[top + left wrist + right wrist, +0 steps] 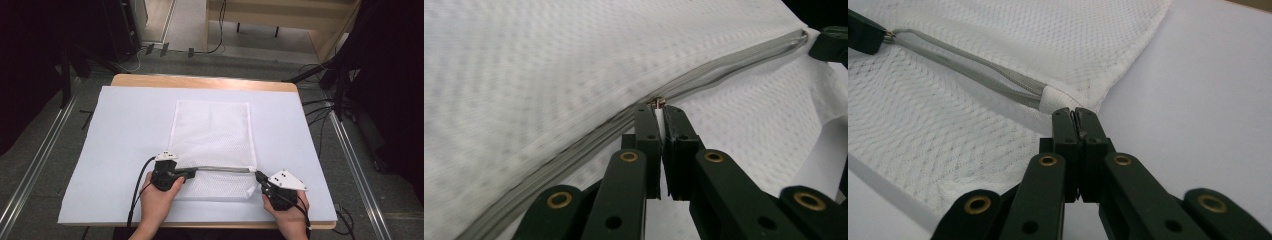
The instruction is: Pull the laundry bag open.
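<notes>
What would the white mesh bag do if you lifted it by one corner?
The mesh bag would probably flop and hang limp: it looks like thin netting and lies flat on the table. Probably very light, since it looks empty. The zipper may stay a bit stiffer.

right tongs (1076,114) closed, jaws pressed together on the white mesh bag's (973,130) corner edge, just beside the white tab (1054,98) ending the grey zipper (973,67). zipper runs up-left to the other tongs (865,32), which pinch its metal pull (890,34). pale worktop (1208,100) to the right.
</notes>
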Motion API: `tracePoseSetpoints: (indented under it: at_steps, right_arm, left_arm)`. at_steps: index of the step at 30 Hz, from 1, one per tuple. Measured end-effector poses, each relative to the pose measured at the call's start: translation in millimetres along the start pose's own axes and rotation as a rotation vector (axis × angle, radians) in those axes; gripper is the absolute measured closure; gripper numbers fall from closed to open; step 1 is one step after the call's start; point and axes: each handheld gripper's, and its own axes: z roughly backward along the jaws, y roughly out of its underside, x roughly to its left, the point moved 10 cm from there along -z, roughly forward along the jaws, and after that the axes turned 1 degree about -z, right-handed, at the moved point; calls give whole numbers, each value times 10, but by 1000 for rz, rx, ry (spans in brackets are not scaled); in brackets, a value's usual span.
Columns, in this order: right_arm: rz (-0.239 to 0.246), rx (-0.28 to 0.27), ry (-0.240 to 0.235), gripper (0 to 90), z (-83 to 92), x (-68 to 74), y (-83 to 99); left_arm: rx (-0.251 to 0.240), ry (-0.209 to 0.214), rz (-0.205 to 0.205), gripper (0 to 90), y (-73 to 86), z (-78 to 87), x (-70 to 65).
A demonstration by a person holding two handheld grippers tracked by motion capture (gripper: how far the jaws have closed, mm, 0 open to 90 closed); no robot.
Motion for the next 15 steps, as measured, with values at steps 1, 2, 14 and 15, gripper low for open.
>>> tracePoseSetpoints:
  at_steps: [1,2,14,15]
  right_arm:
    - [0,0,0,900,0,0,0]
    - [-2,0,1,900,3,-2,-2]
    - [1,-6,9,900,14,-35,-20]
    - [0,-10,6,900,18,-34,-29]
  left_arm:
    - [-1,-5,2,877,6,28,31]
    - [-6,-8,6,878,12,54,60]
    - [-28,-65,43,877,137,374,440]
    - [-30,-69,52,877,157,427,479]
